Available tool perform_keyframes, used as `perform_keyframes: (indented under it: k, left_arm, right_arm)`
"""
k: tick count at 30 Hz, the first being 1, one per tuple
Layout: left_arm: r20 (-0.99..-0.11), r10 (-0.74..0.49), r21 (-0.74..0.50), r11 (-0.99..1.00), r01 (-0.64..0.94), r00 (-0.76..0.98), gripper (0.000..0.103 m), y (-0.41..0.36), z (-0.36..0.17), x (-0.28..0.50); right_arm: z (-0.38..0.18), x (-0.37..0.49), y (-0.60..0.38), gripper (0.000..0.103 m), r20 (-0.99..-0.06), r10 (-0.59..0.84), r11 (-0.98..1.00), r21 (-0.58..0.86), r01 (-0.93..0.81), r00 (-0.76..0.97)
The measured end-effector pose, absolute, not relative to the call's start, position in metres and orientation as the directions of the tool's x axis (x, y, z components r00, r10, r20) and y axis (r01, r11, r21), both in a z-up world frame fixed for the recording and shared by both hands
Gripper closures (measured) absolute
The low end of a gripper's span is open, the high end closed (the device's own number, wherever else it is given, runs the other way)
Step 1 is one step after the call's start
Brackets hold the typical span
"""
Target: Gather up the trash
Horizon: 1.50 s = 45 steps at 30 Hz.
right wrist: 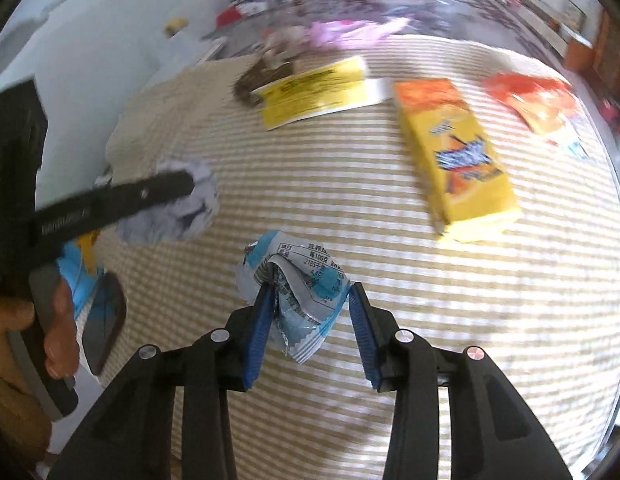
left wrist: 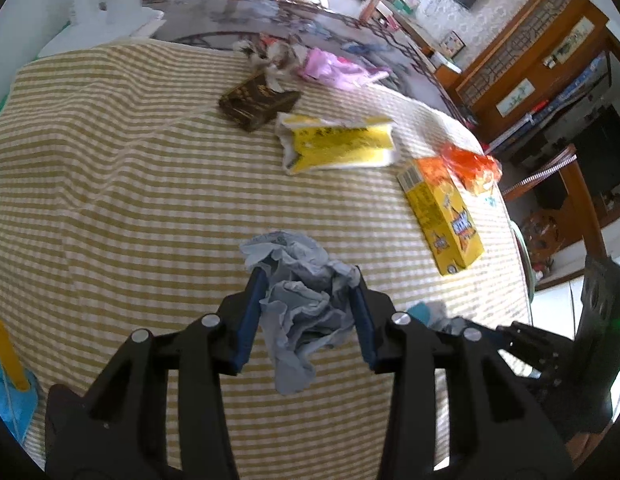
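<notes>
My left gripper (left wrist: pixel 309 280) is shut on a crumpled grey-blue paper wad (left wrist: pixel 302 312), which hangs over the striped tablecloth (left wrist: pixel 130 200). In the right wrist view that wad (right wrist: pixel 174 220) shows at the left under a black finger (right wrist: pixel 150 192) of the left gripper. My right gripper (right wrist: pixel 311 292) is shut on a crinkled blue-and-white snack wrapper (right wrist: pixel 306 304); both blue pads touch it. The right gripper's black body (left wrist: pixel 530 344) shows at the lower right of the left wrist view.
On the cloth lie a yellow carton (right wrist: pixel 458 160), an orange wrapper (right wrist: pixel 534 96), a yellow-and-white packet (right wrist: pixel 314 88), a dark brown box (left wrist: pixel 256 102) and a pink bag (left wrist: pixel 334 68). A hand (right wrist: pixel 50 320) holds the left gripper. A blue-and-yellow item (left wrist: pixel 6 360) sits at the left edge.
</notes>
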<state>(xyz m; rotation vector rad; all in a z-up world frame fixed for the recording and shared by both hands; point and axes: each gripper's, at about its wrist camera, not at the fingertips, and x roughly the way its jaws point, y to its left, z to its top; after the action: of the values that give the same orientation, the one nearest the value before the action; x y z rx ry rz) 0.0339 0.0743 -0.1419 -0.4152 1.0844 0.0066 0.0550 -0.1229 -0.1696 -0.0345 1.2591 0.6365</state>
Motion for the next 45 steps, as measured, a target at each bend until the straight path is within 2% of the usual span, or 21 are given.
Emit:
perform_keyframes:
  k: [4, 10, 16, 20, 27, 28, 32, 36, 45]
  left_arm:
    - [-0.865, -0.211, -0.325, 0.927, -0.187, 0.455, 0.063, 0.062, -0.148, 0.034]
    - [-0.866, -0.218, -0.339, 0.917, -0.210, 0.449, 0.047, 0.061, -0.151, 0.030]
    - [-0.872, -0.212, -0.341, 0.910, -0.236, 0.442, 0.046, 0.065, -0.153, 0.031]
    - [-0.875, -0.204, -0.334, 0.910, -0.244, 0.438, 0.038, 0.066, -0.152, 0.029]
    - [-0.896, -0.194, -0.309, 0.919, -0.247, 0.399, 0.038, 0.066, -0.164, 0.024]
    - [-0.896, -0.198, -0.311, 0.919, -0.243, 0.396, 0.040, 0.065, -0.165, 0.023]
    - [-0.885, -0.225, -0.331, 0.919, -0.213, 0.407, 0.069, 0.058, -0.162, 0.021]
    - [-0.874, -0.232, -0.336, 0.923, -0.187, 0.428, 0.074, 0.053, -0.153, 0.024]
    - [-0.841, -0.241, -0.350, 0.925, -0.147, 0.484, 0.074, 0.047, -0.128, 0.037]
  right_arm:
    - [-0.171, 0.057, -0.134, 0.065, -0.889, 0.425, 0.841, 0.320, -0.436, 0.167]
    - [-0.161, 0.058, -0.146, 0.065, -0.887, 0.425, 0.847, 0.319, -0.425, 0.181]
    - [-0.163, 0.056, -0.149, 0.064, -0.885, 0.432, 0.846, 0.330, -0.419, 0.175]
    - [-0.160, 0.057, -0.155, 0.064, -0.882, 0.434, 0.850, 0.333, -0.408, 0.184]
    - [-0.161, 0.060, -0.164, 0.062, -0.881, 0.434, 0.859, 0.342, -0.381, 0.187]
    - [-0.161, 0.061, -0.164, 0.062, -0.881, 0.434, 0.859, 0.342, -0.380, 0.188]
    - [-0.157, 0.063, -0.164, 0.062, -0.878, 0.434, 0.862, 0.339, -0.377, 0.202]
    - [-0.151, 0.066, -0.168, 0.062, -0.872, 0.435, 0.867, 0.338, -0.367, 0.225]
    - [-0.140, 0.073, -0.187, 0.062, -0.857, 0.432, 0.885, 0.342, -0.315, 0.283]
